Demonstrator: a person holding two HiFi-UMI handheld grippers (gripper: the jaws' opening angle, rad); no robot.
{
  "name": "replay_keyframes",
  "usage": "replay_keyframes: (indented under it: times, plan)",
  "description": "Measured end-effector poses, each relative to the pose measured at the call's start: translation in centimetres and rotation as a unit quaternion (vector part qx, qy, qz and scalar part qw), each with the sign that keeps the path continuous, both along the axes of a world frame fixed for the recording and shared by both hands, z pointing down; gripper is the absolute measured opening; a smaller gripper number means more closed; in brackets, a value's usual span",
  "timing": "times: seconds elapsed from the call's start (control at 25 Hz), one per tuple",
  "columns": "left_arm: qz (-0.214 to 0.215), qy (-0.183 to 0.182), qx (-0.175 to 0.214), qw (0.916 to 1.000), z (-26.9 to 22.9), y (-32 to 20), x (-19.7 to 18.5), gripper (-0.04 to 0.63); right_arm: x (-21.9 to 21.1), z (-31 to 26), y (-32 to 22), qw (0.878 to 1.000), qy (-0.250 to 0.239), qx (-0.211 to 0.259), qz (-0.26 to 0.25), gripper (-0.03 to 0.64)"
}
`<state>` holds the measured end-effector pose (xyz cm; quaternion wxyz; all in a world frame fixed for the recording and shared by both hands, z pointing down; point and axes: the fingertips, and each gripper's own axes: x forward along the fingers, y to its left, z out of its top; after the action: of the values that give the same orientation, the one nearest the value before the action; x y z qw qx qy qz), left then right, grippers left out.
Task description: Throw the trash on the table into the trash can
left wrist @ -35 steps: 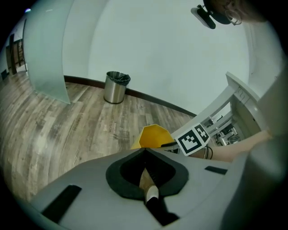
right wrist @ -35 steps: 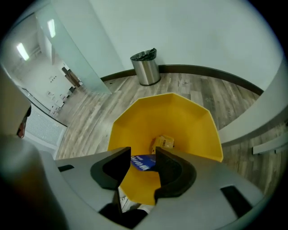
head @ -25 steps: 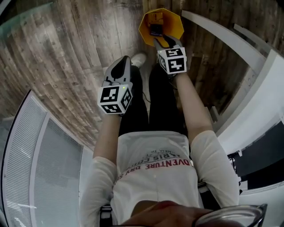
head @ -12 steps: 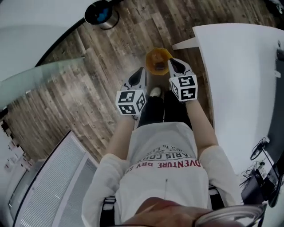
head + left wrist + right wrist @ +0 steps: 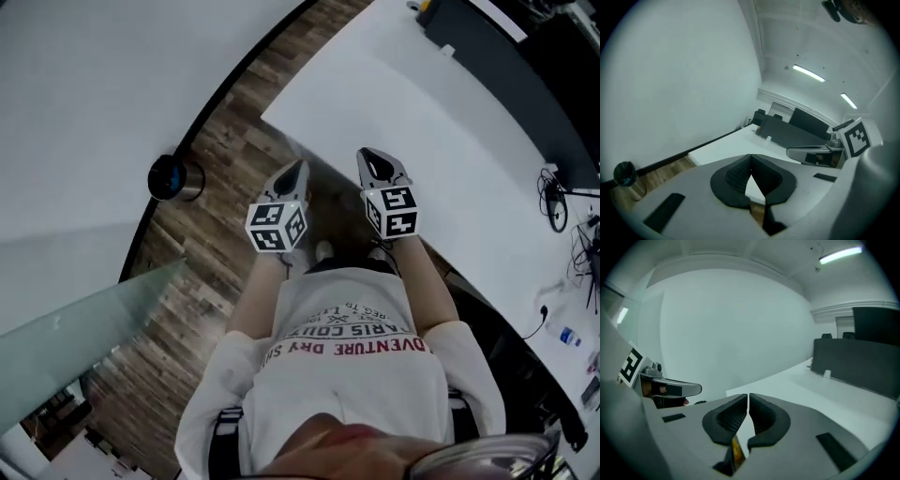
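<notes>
White table (image 5: 422, 122) is now faced, trash can left behind; left gripper (image 5: 296, 169) and right gripper (image 5: 374, 158) are held with jaws together, empty; drop judged done.

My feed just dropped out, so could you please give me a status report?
Left gripper shut, empty. Right gripper shut, empty. No trash seen on near table. Nothing in the way.

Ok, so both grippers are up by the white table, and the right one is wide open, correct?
Not quite: the right gripper is shut, its jaws together, as the right gripper view shows. The rest holds: both are up by the table.
</notes>
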<state>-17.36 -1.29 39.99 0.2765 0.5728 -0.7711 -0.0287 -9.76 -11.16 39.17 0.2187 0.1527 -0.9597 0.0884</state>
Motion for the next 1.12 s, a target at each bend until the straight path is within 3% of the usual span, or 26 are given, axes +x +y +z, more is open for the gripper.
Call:
replay_keyframes:
  times: [0.12,0.24,0.48,0.64,0.88,1.12]
  plan:
    - [0.098,-0.025,0.03,0.9944,-3.7,-6.2,5.2,0.023,6.6,-3.4,-4.8,0.996,-0.021,0.023,0.088,0.035]
    - [0.167,-0.036,0.045,0.9842,-5.8,-10.9,11.7,0.023,14.2,-5.3,-8.5,0.988,-0.029,0.037,0.15,0.035]
    - [0.256,-0.063,0.07,0.9621,-8.8,-18.3,23.8,0.023,30.5,-6.4,-13.9,0.964,-0.039,0.054,0.256,0.035]
    - [0.303,-0.079,0.093,0.9453,-10.6,-22.1,30.5,0.023,38.6,-6.4,-16.0,0.948,-0.048,0.054,0.309,0.032]
    - [0.33,-0.087,0.105,0.9341,-11.1,-24.5,36.5,0.023,44.9,-6.4,-17.7,0.936,-0.064,0.061,0.34,0.026]
    - [0.334,-0.095,0.103,0.9319,-11.2,-25.1,39.0,0.023,46.9,-6.9,-18.2,0.936,-0.082,0.068,0.336,0.026]
